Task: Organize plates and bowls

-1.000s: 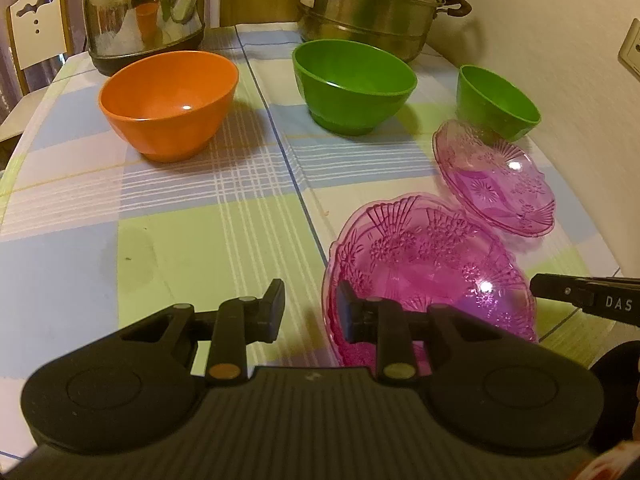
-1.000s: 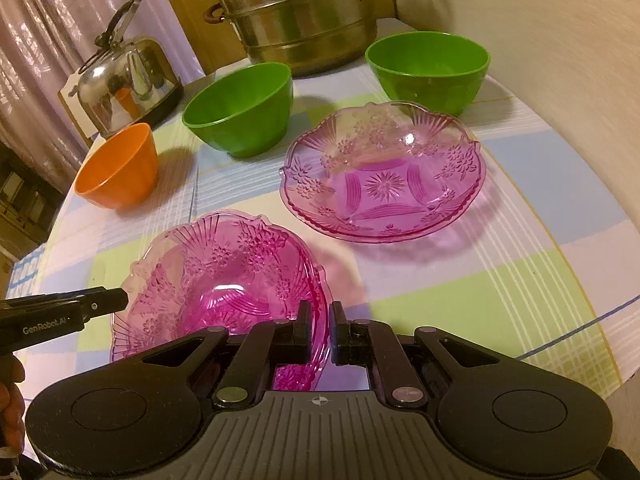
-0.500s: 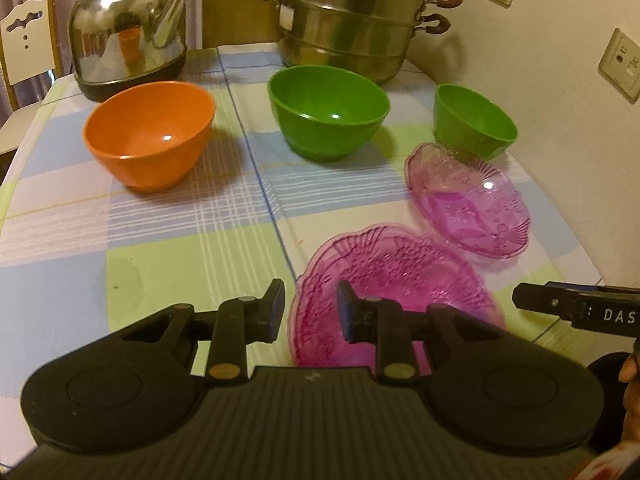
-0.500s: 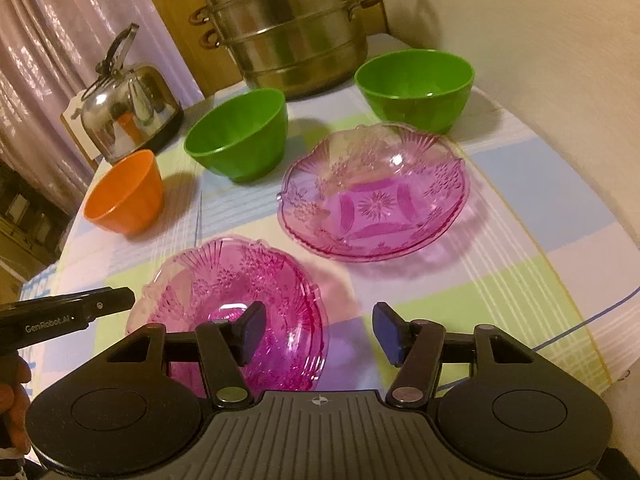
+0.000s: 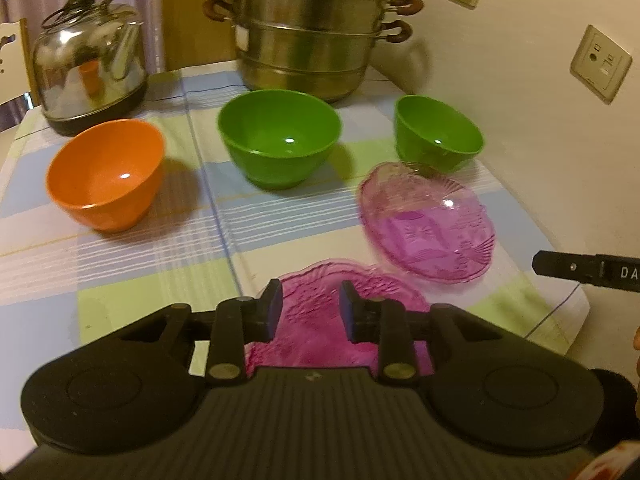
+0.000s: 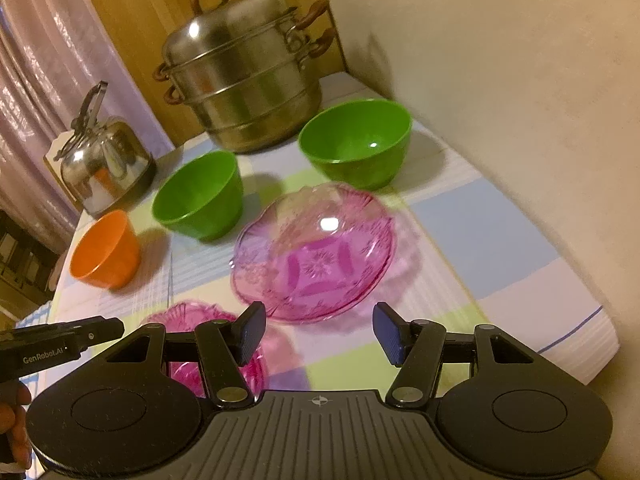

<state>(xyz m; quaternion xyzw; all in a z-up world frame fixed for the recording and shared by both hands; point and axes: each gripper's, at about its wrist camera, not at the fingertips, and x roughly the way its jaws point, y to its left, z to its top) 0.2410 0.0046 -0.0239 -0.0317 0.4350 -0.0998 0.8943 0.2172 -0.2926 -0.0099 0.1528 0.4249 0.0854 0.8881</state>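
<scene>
Nearest the left gripper, the near pink glass plate lies on the checked tablecloth, directly below the parted fingers; nothing is pinched between them. Just beyond and to the right of that plate sits the far pink glass plate, close by but whether the two rims touch cannot be told. The right gripper hangs above the cloth with its fingers spread wide and empty, the far plate straight ahead of it and the near plate at its left. Behind the far plate stand two green bowls, a left green bowl and a right green bowl. Well left of them is the orange bowl. Farthest back stand the steel steamer pot and the kettle.
</scene>
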